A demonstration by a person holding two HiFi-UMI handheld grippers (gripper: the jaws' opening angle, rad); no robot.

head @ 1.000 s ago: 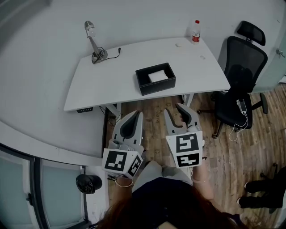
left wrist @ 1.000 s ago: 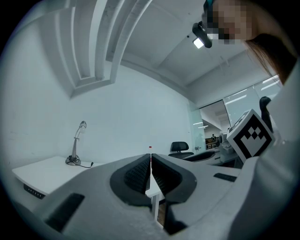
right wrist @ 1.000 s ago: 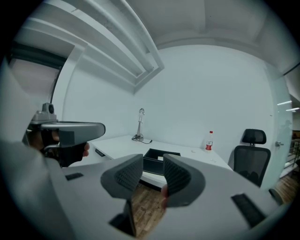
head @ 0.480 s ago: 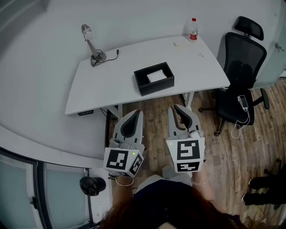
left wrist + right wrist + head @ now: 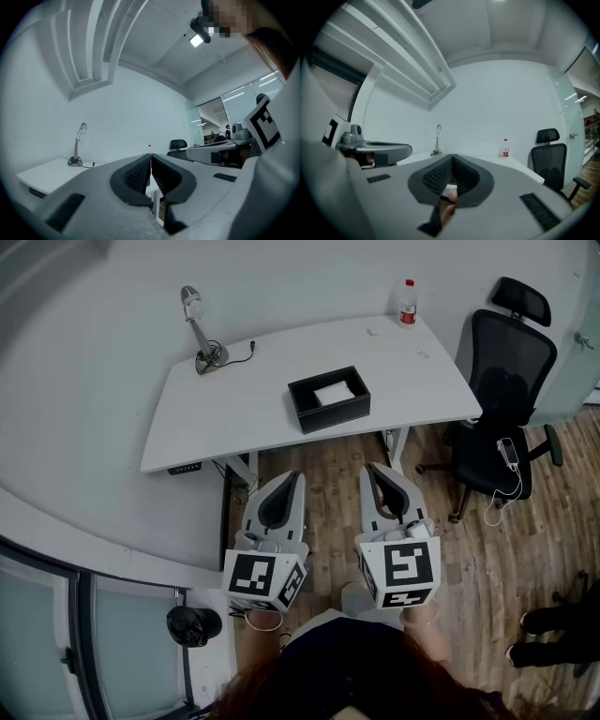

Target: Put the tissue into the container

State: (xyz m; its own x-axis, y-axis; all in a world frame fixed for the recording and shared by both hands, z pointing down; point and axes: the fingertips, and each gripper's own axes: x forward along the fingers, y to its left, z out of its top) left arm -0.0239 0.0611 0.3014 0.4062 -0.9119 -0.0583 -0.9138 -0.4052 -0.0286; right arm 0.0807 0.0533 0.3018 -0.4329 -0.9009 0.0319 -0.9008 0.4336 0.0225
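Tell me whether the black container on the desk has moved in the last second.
No. The black container sits at the same spot on the desk, with the same spacing from the lamp and the bottle.

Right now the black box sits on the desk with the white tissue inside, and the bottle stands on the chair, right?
Not quite. The bottle stands on the desk, at its far corner near the chair, not on the chair; the head view shows it. The black box does sit on the desk with the white tissue inside.
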